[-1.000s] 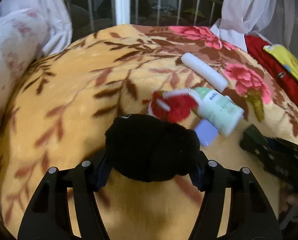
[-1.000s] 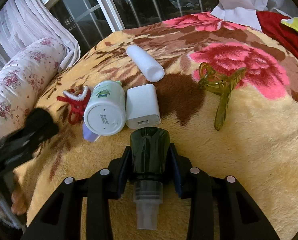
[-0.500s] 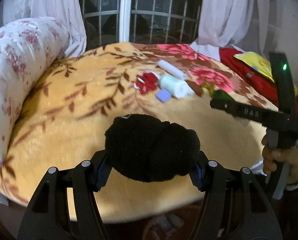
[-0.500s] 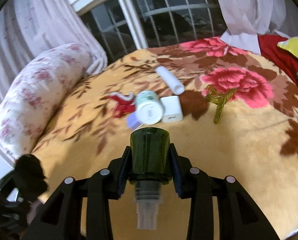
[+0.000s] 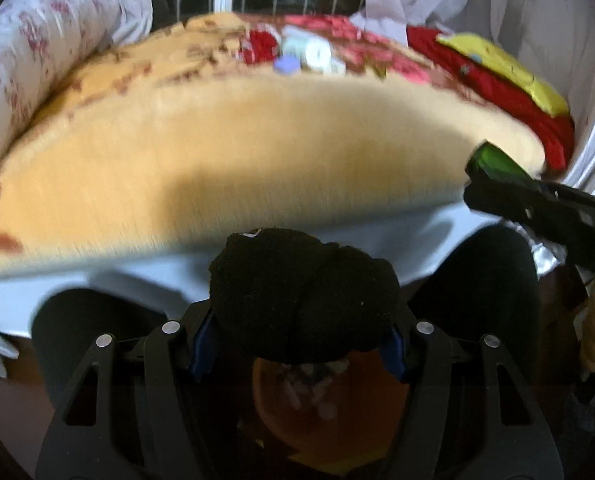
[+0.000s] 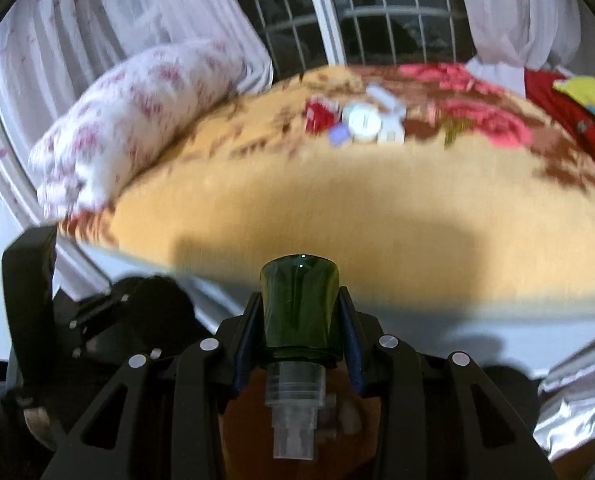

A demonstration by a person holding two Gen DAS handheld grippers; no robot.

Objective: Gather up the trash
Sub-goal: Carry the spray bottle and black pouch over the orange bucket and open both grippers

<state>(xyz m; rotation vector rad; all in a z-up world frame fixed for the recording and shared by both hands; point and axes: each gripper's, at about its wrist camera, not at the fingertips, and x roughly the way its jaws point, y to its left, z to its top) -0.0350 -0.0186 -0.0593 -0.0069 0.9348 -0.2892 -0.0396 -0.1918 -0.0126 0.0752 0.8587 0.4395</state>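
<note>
Left gripper point(image 5: 299, 344), black, two-fingered, jaws closed on a black fuzzy bundle of soft fabric point(image 5: 303, 294), held off the near edge of the bed, above an orange round bin point(image 5: 329, 412) whose inside shows pale scraps, too blurred to name; right gripper point(image 6: 299, 354), black, two-fingered, jaws closed on a dark green translucent plastic bottle point(image 6: 299, 312) with a clear ribbed neck pointing back toward the camera, likewise held off the near edge of the bed and above the same orange bin; bed blanket point(image 6: 377, 208), plush, yellow-orange with brown leaves and pink flowers, blurred; on the blanket, toward its far side, a small cluster: a red-and-white item point(image 6: 319, 114), a white round-ended container point(image 6: 361, 122), a white boxy item point(image 6: 391, 134) just beside it, a small lilac piece point(image 6: 339, 134); pillow point(image 6: 137, 116), white with pink floral print, at the blanket's left end; red cloth point(image 5: 493, 84) with a yellow item point(image 5: 505, 68) on it at the blanket's right end; white curtains point(image 6: 509, 8) and a barred dark window point(image 6: 377, 12) beyond the bed.
</note>
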